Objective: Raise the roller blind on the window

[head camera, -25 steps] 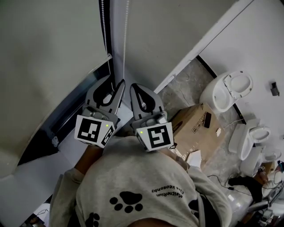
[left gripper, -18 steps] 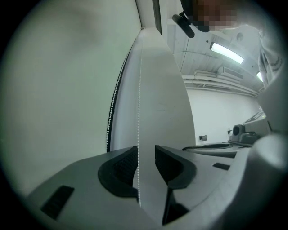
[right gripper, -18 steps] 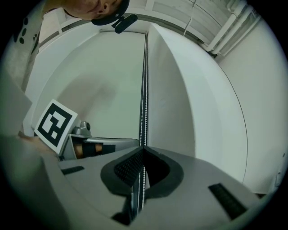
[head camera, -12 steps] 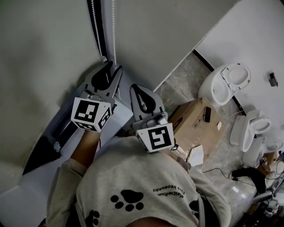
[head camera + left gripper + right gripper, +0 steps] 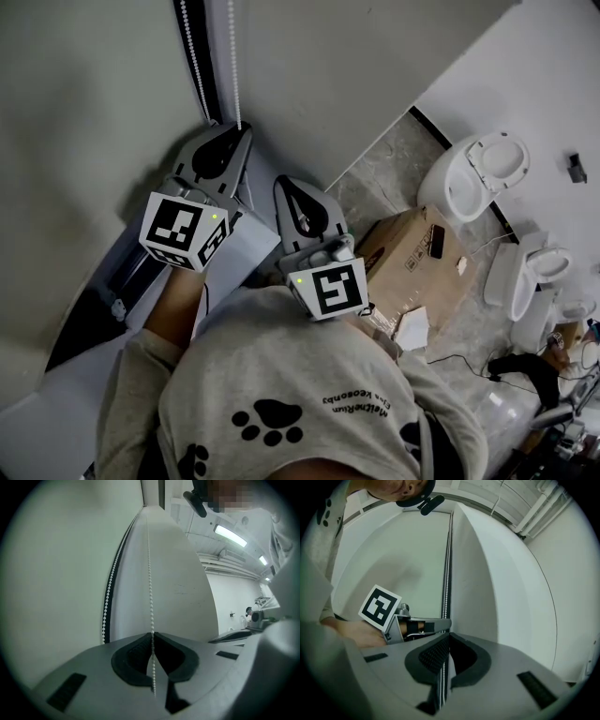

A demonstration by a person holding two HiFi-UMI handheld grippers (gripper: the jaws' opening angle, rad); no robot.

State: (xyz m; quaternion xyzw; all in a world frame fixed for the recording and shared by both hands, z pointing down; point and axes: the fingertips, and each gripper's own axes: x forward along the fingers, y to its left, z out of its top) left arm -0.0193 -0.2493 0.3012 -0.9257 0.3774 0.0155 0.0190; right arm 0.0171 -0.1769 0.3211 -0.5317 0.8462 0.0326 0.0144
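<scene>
The roller blind covers the window on the person's left. Along its edge the bead chain runs straight up and down. The left claw is closing on one strand, its tips pinching it, higher up. The right claw is clamped on the chain just below. Any pull, I'd say, must follow the chain downward.

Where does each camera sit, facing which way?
Head view: on the head, facing steeply down; shirt, left gripper, right gripper show.
Left gripper view: on left gripper, facing upward; its jaws closing on the bead chain.
Right gripper view: on right gripper, facing upward; jaws shut on the chain.
Shared: both gripper views see the chain.
</scene>
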